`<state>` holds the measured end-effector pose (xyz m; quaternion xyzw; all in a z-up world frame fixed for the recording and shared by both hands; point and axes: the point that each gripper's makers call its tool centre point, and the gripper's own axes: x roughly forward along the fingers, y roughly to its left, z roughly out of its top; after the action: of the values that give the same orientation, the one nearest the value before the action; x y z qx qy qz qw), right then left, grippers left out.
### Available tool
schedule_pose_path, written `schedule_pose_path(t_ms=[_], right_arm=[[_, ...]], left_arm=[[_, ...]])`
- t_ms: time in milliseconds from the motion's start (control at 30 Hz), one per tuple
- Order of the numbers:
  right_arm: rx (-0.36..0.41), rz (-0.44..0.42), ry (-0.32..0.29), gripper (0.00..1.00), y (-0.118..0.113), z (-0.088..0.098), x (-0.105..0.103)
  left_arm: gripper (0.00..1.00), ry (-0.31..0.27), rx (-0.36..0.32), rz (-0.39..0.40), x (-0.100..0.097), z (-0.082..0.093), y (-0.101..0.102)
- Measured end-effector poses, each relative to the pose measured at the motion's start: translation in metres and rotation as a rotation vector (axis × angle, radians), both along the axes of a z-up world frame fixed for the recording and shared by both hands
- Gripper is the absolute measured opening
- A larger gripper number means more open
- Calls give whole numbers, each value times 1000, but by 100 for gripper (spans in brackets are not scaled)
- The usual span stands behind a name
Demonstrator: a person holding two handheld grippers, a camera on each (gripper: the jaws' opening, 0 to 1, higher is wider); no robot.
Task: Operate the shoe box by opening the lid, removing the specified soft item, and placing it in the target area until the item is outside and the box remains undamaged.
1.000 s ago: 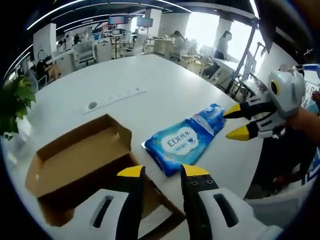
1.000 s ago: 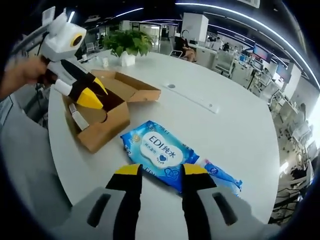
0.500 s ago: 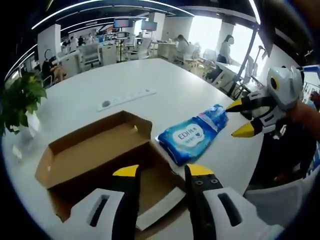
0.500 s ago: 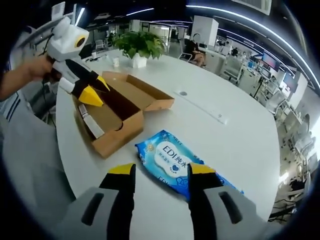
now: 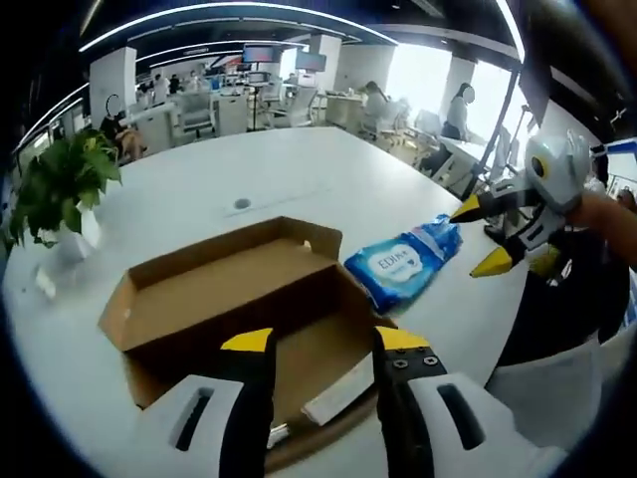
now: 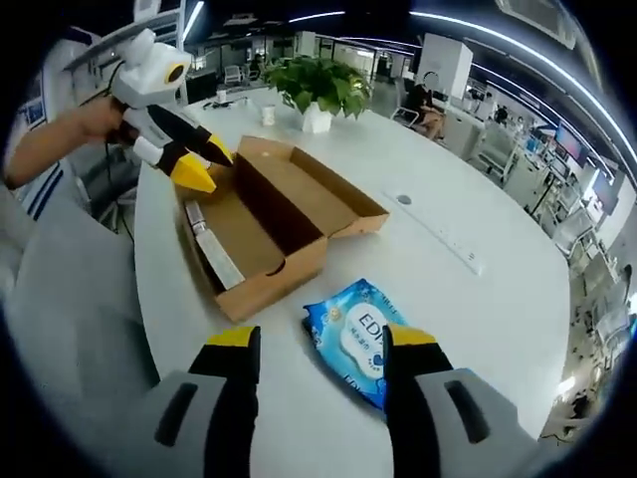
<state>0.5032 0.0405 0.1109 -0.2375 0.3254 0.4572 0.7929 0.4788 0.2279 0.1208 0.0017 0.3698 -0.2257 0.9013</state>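
Blue soft wipes pack (image 5: 402,266) printed "EDI", on white desk (image 5: 299,169) beside open brown cardboard shoe box (image 5: 239,299) | left tongs (image 5: 312,344) parted, empty, over box | right gripper view: pack (image 6: 358,334) between parted, empty right tongs (image 6: 321,341); hand-held left tongs (image 6: 204,164) above box (image 6: 269,219)

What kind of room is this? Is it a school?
More likely a big open office. Rows of desks with monitors stand behind, people sit at workstations, and a large white meeting table holds a potted plant and the open cardboard box.
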Motion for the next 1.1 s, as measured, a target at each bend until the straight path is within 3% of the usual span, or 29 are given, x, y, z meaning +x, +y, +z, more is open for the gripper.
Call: schedule_pose_path(t_ms=[267,633,1100], right_arm=[[-15,90,15,53,28,-3,-4],[-20,215,-3,52,64,-3,-4],[-60,423,20,47,102,-27,-20]], left_arm=[[39,6,1,45,-12,-5,35],[38,9,30,115,-21,-10,84],[37,19,74,199,-40,-23,133]])
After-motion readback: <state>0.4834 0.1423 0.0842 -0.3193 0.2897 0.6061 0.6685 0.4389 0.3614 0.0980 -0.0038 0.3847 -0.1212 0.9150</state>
